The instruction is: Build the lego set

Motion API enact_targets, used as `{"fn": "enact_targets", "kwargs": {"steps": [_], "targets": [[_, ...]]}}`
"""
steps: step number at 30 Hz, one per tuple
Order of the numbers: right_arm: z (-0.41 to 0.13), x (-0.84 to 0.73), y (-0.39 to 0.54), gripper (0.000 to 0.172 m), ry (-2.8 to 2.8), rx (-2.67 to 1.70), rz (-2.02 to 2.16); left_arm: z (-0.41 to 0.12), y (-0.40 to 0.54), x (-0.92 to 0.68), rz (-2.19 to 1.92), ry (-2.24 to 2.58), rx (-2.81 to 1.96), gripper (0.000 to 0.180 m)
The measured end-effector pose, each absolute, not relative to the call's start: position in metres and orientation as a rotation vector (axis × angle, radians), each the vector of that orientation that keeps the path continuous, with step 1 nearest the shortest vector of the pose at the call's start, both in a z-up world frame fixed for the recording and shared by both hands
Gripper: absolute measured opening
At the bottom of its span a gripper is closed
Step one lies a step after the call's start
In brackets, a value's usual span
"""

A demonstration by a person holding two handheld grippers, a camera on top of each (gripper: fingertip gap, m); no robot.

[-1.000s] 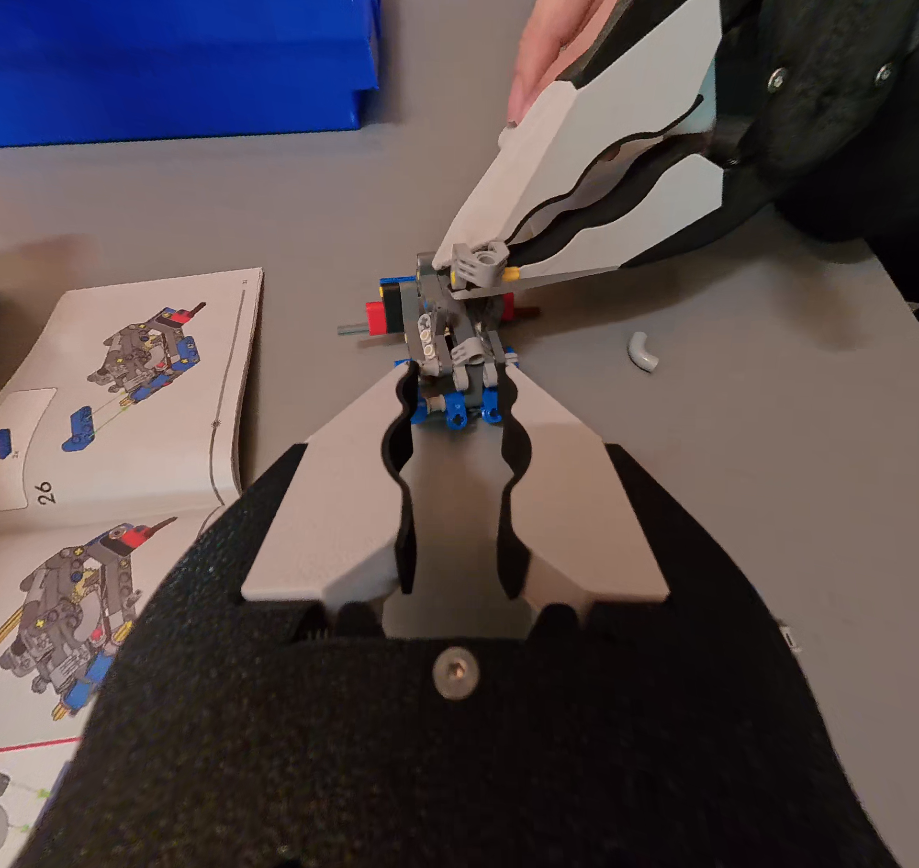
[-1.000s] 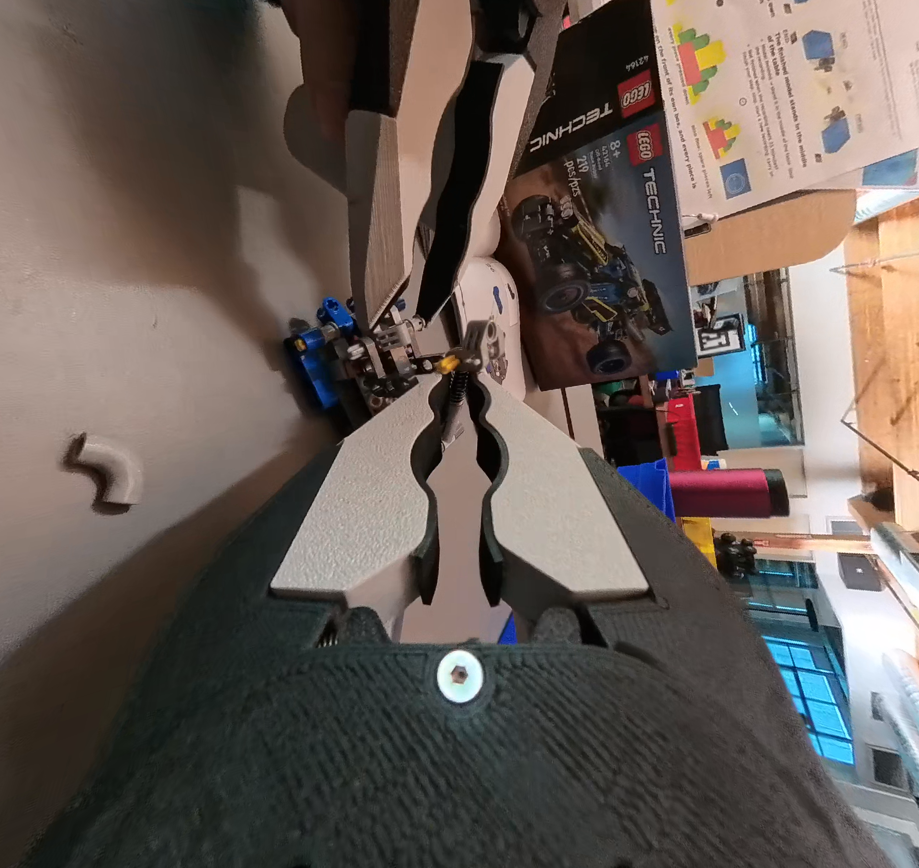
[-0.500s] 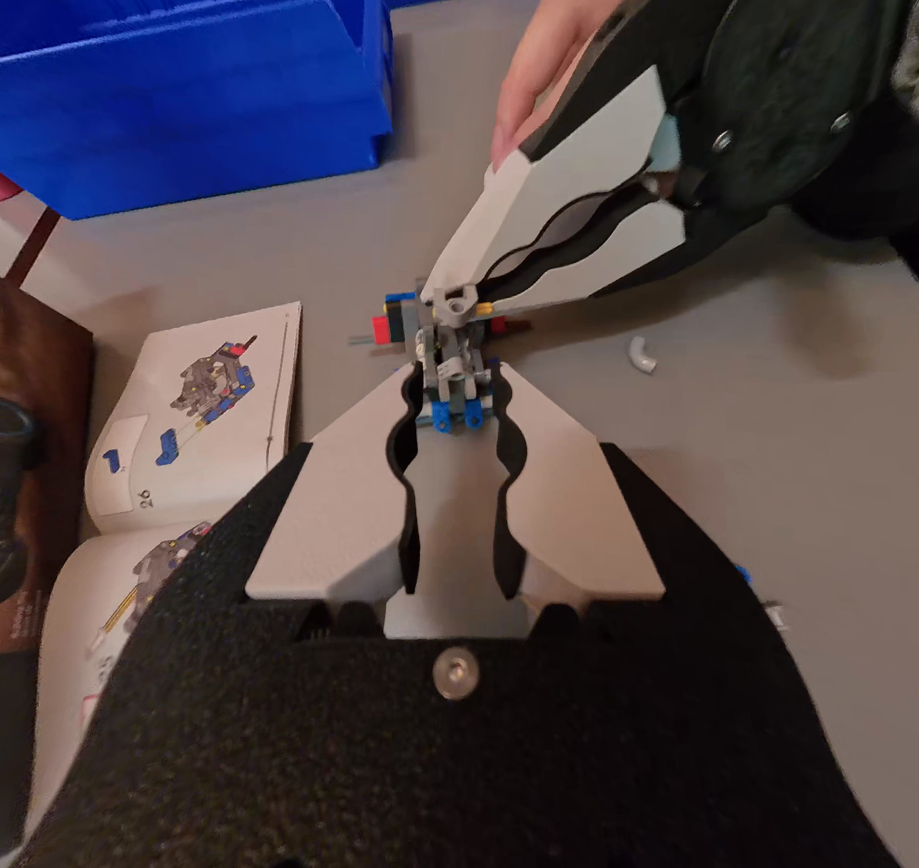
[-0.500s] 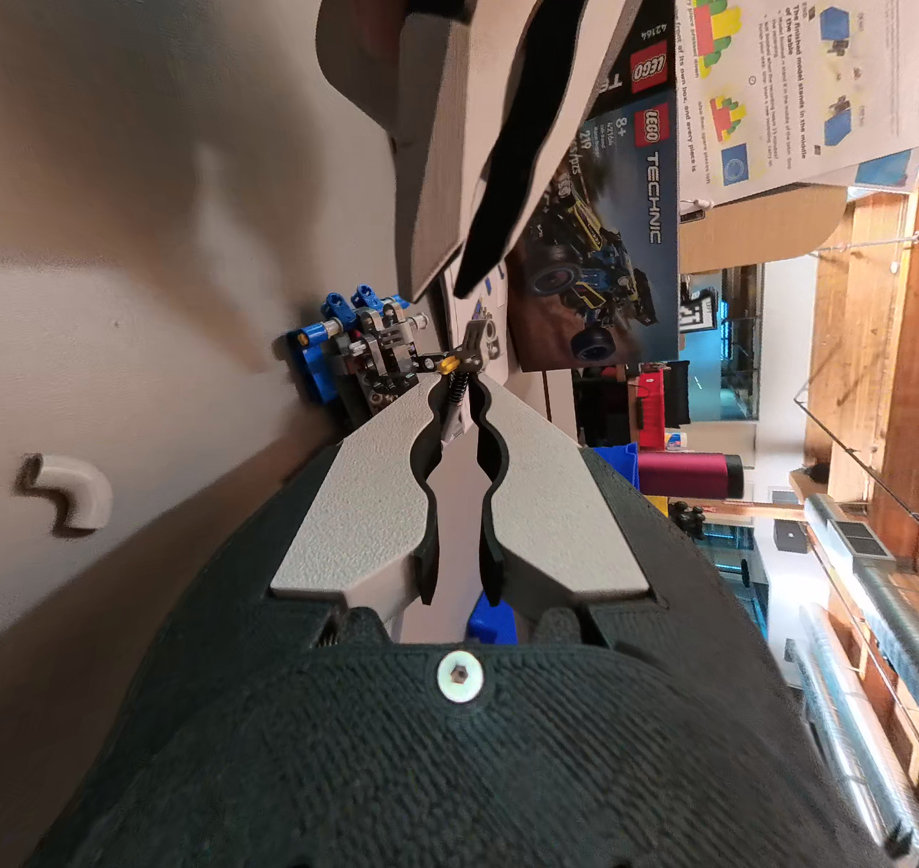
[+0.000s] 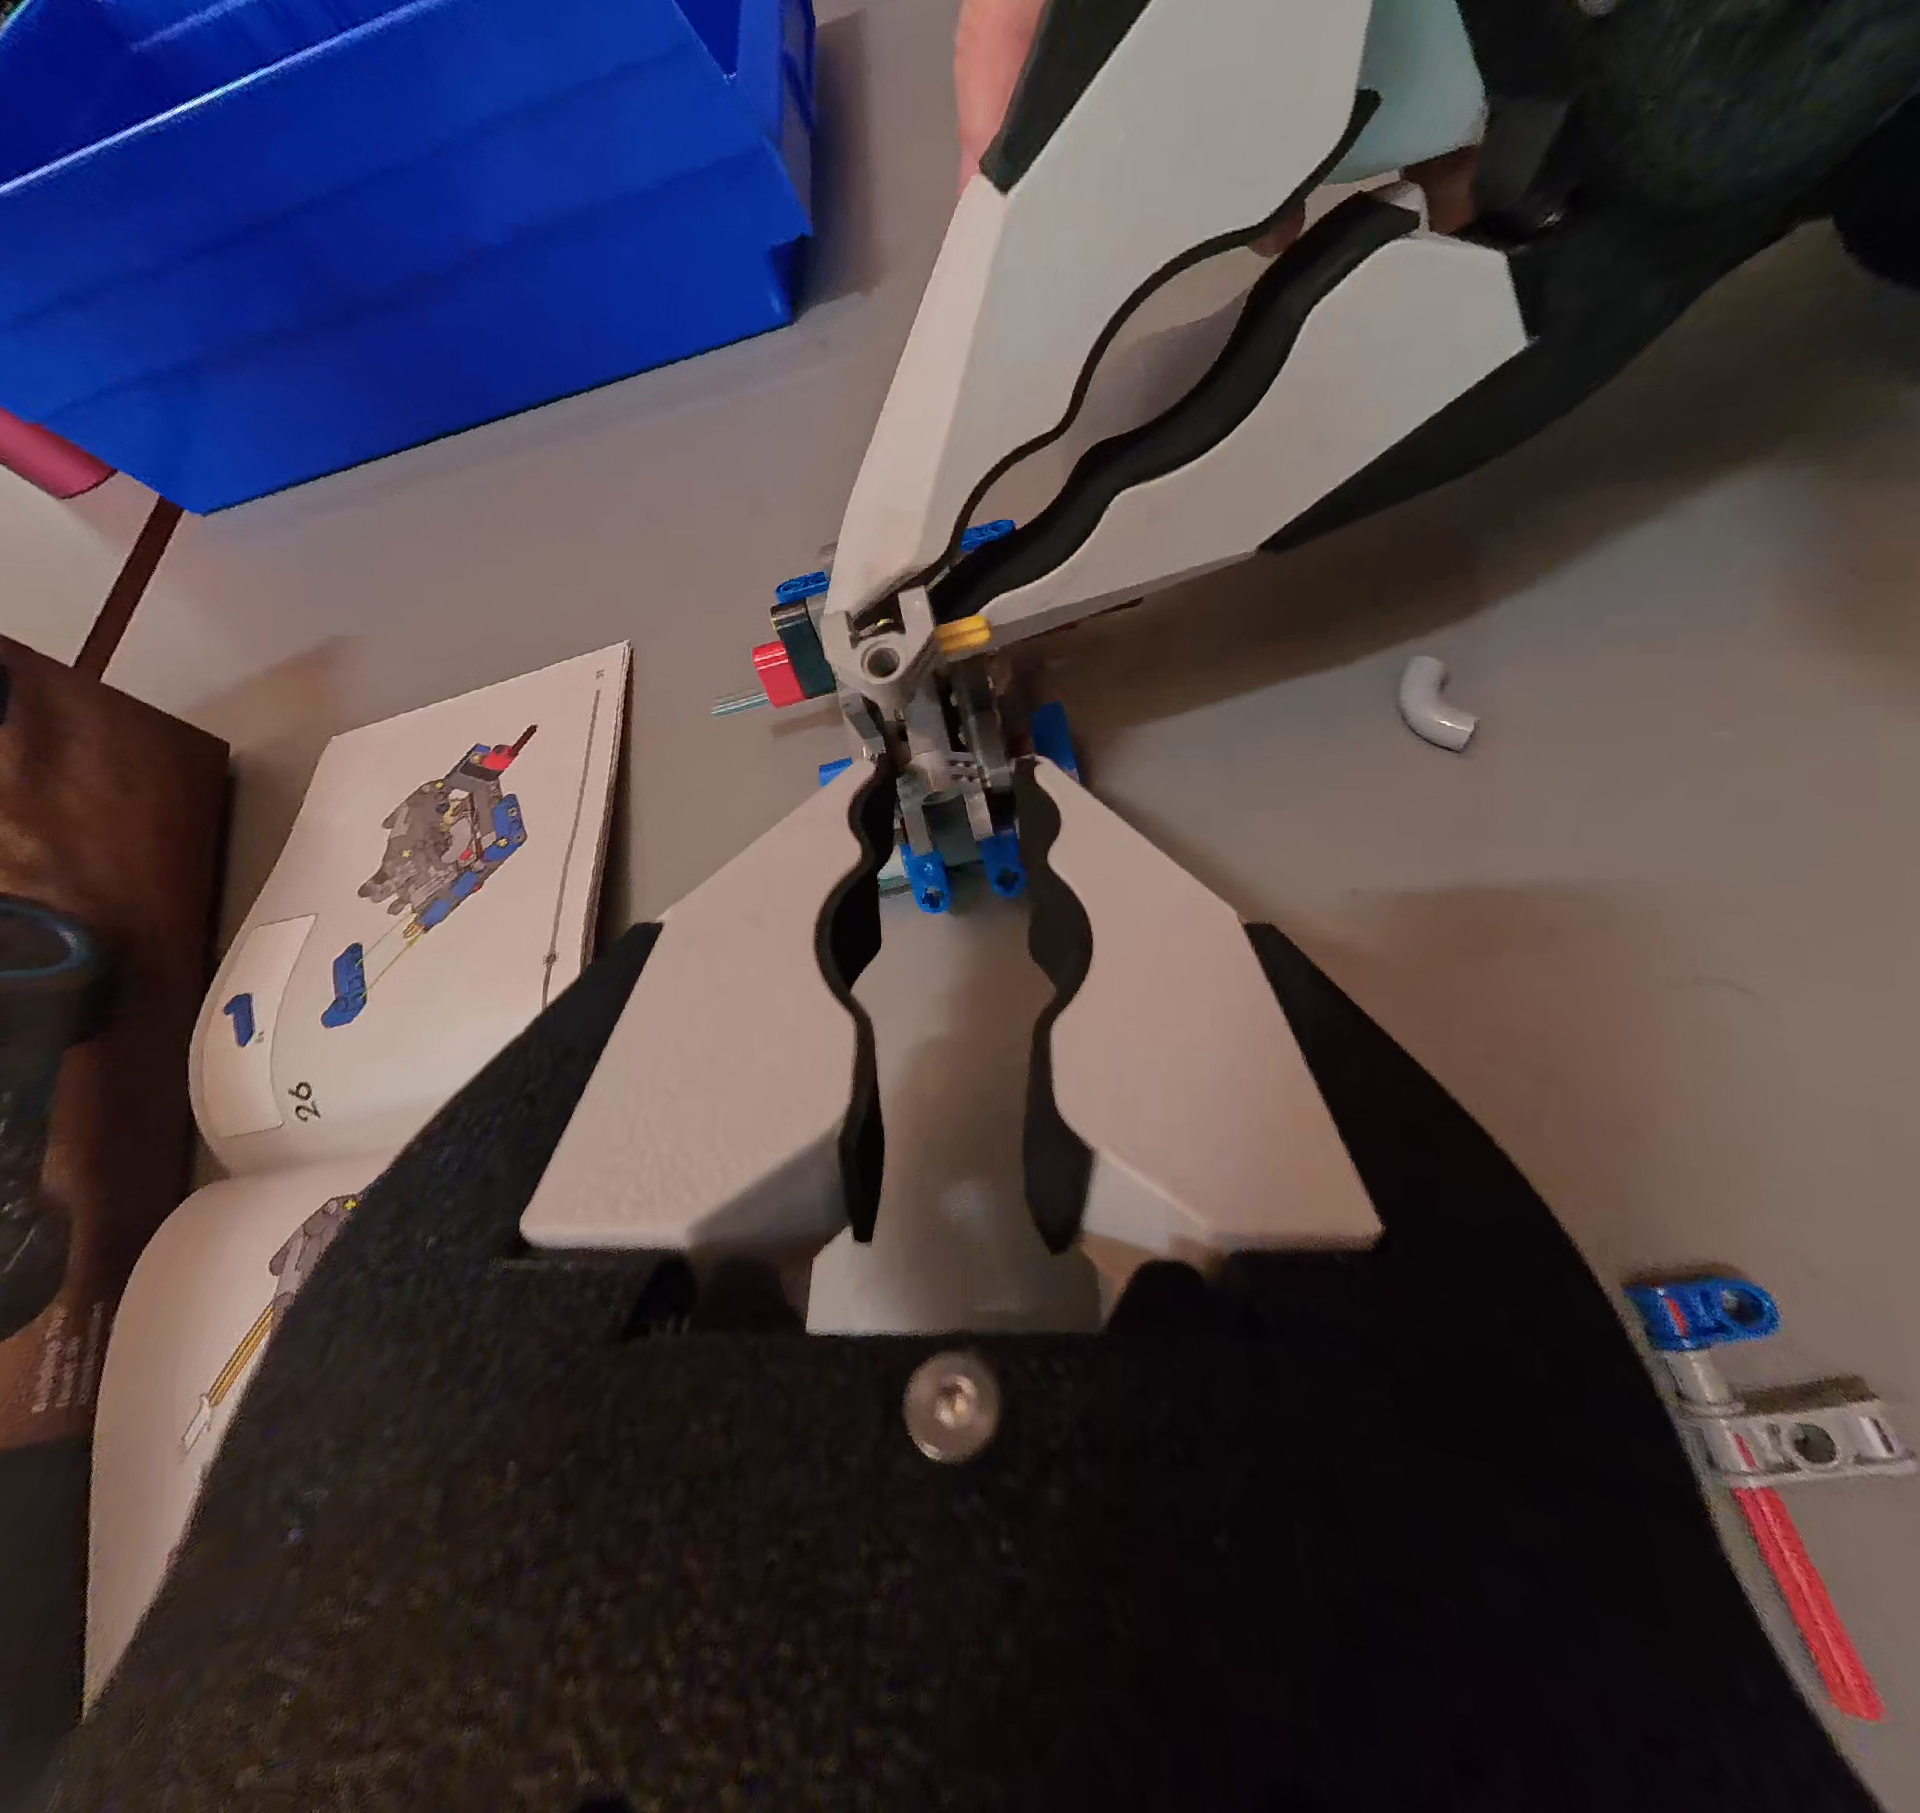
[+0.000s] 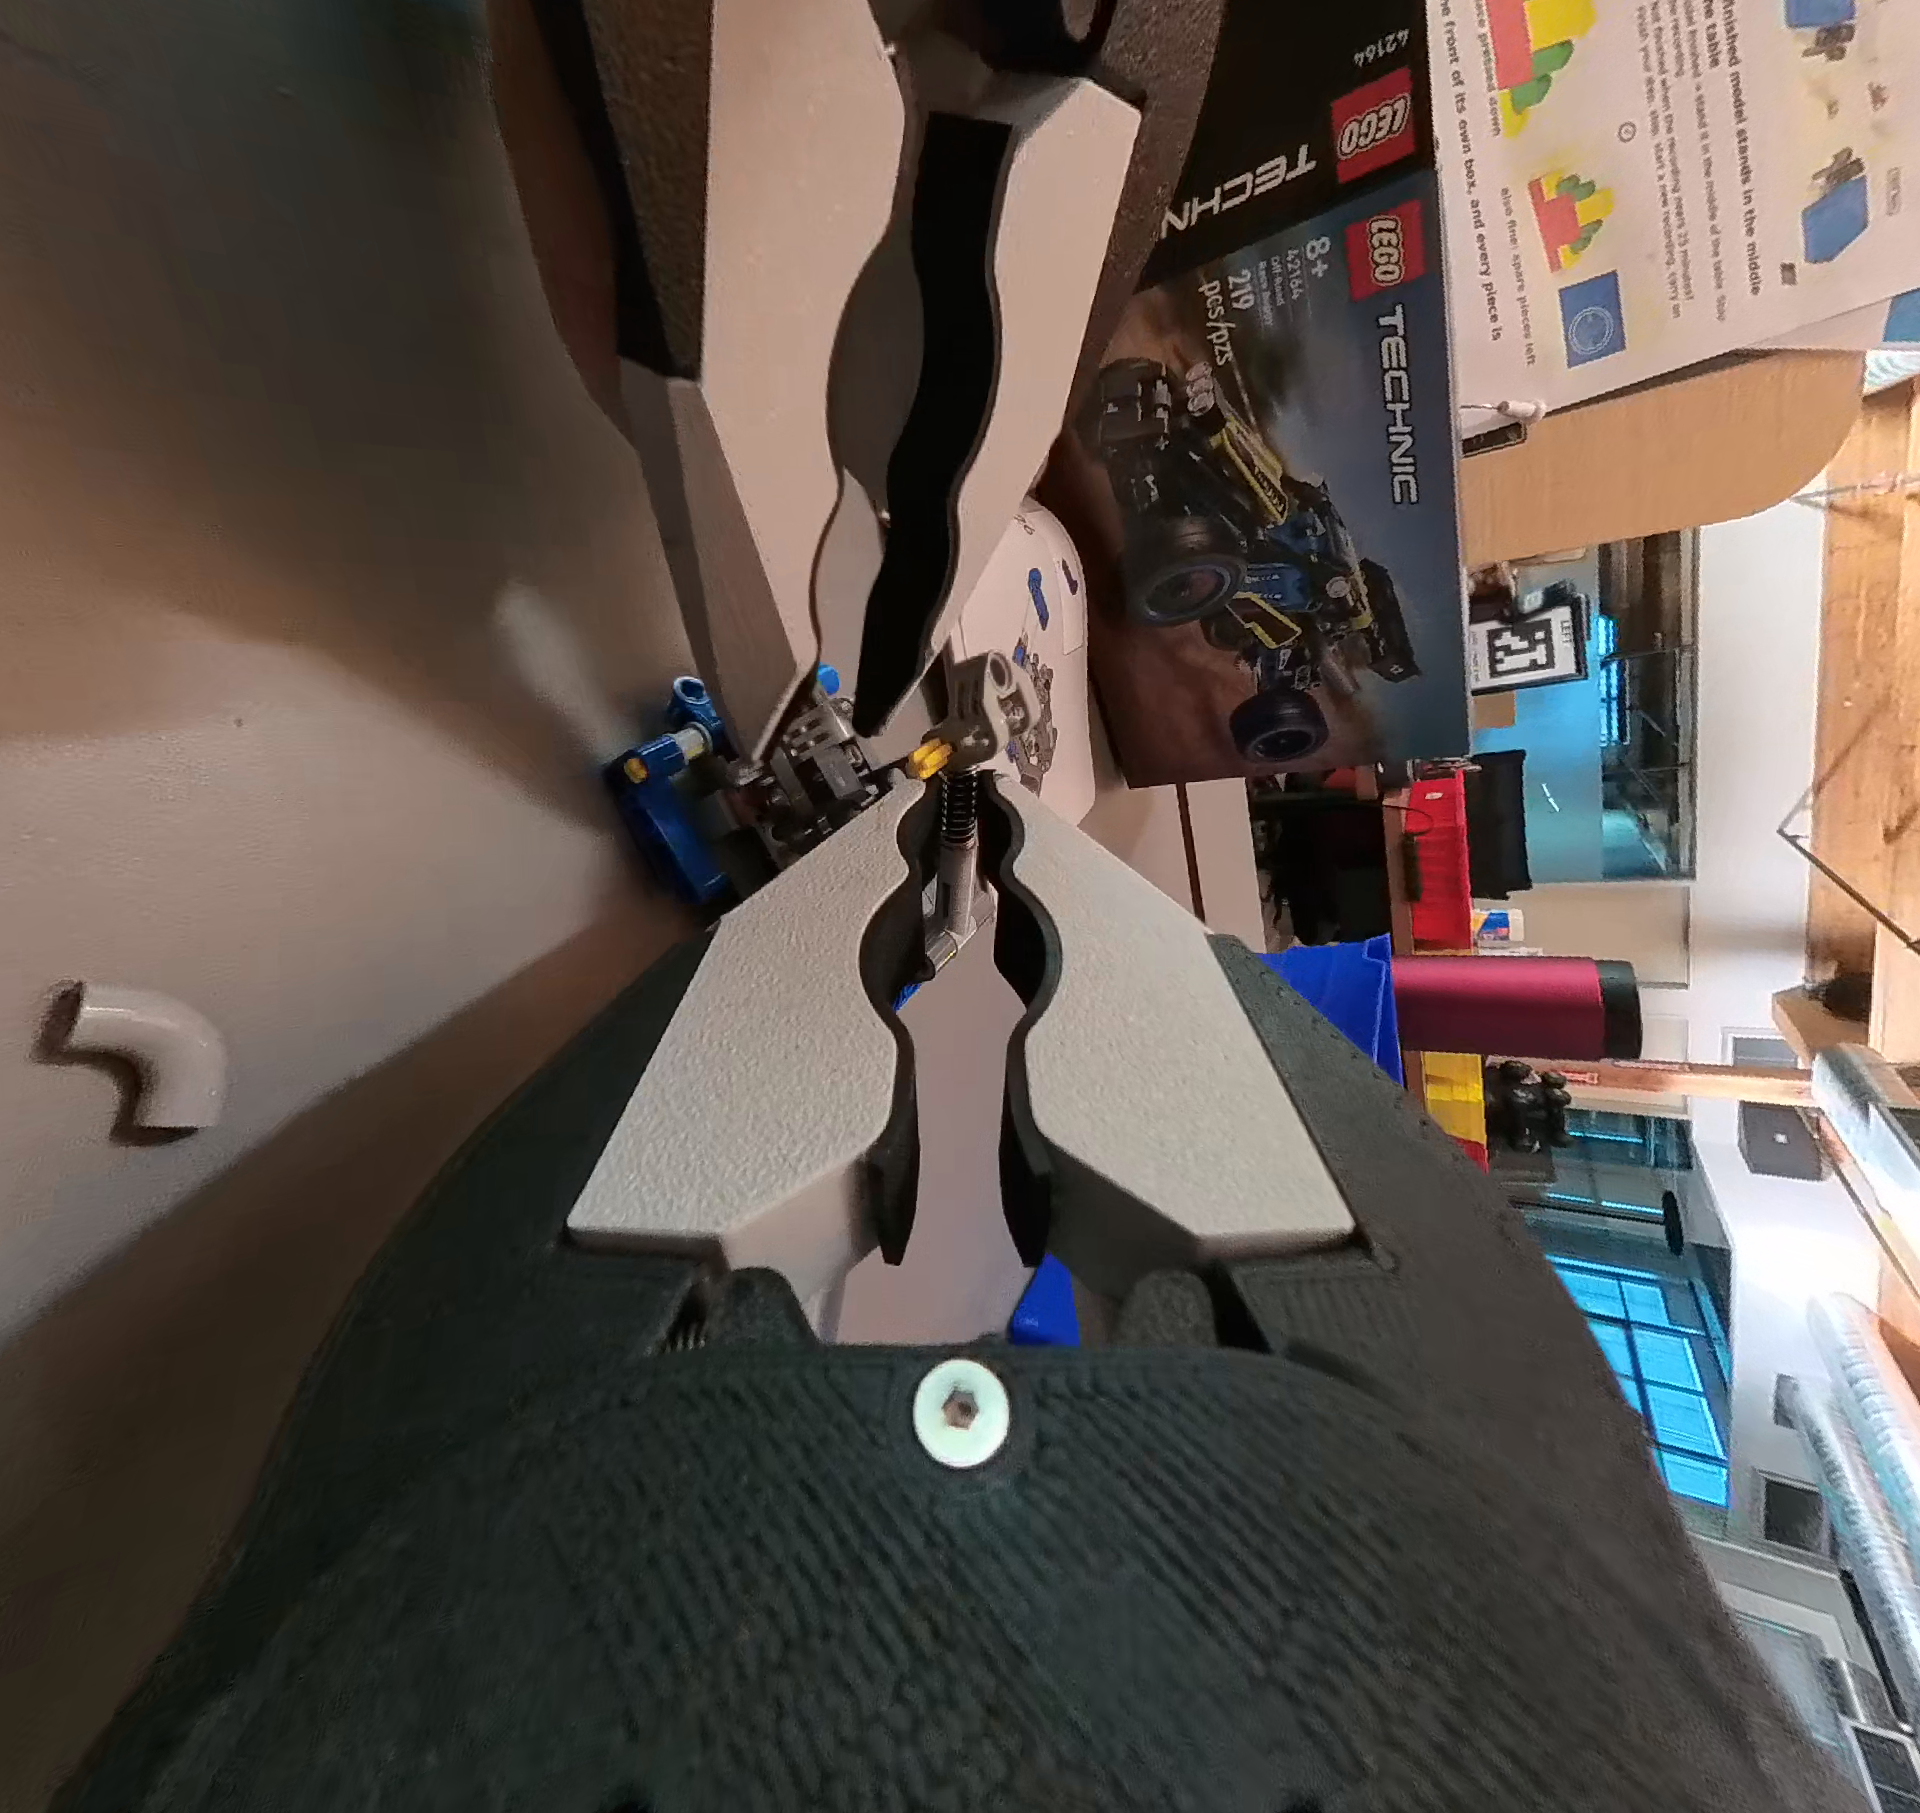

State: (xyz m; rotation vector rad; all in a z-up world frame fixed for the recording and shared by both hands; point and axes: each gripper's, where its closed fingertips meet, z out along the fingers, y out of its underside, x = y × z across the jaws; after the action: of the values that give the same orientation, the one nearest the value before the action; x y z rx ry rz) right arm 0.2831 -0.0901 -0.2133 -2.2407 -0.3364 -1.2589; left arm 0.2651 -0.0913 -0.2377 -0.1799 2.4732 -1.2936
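Left tongs [image 5: 951, 776] have narrowed around the brick model [image 5: 935, 724].

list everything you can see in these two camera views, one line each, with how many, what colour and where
Brick assembly: one, grey, blue and red, on the table between both tools.
Shock absorber piece: one, grey with black spring and yellow pin, clamped in the right tool, at the assembly's top.
Instruction booklet: one, white, open, left of the assembly.
Storage bins: blue, far left; count unclear.
Curved tube piece: one, pale grey, right of the assembly.
Loose pieces: a few, blue, grey, red, near right edge.
Set box: one, dark, standing behind the booklet.
Bottle: one, magenta, background.
Table: one, grey.
Left tool: closed on the assembly's near end.
Right tool: shut.
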Motion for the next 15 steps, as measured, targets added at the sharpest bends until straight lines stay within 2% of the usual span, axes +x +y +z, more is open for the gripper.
{"fn": "enact_targets", "kwargs": {"steps": [9,15], "targets": [[-0.212,0.287,-0.094,0.004,-0.415,-2.206,-1.262,-0.238,-0.093,0.266,-1.36,2.482,-0.182,0.018],[-0.214,0.287,-0.102,0.009,-0.433,-2.211,-1.257,-0.222,-0.09,0.266,-1.368,2.451,-0.184,0.023]]}}
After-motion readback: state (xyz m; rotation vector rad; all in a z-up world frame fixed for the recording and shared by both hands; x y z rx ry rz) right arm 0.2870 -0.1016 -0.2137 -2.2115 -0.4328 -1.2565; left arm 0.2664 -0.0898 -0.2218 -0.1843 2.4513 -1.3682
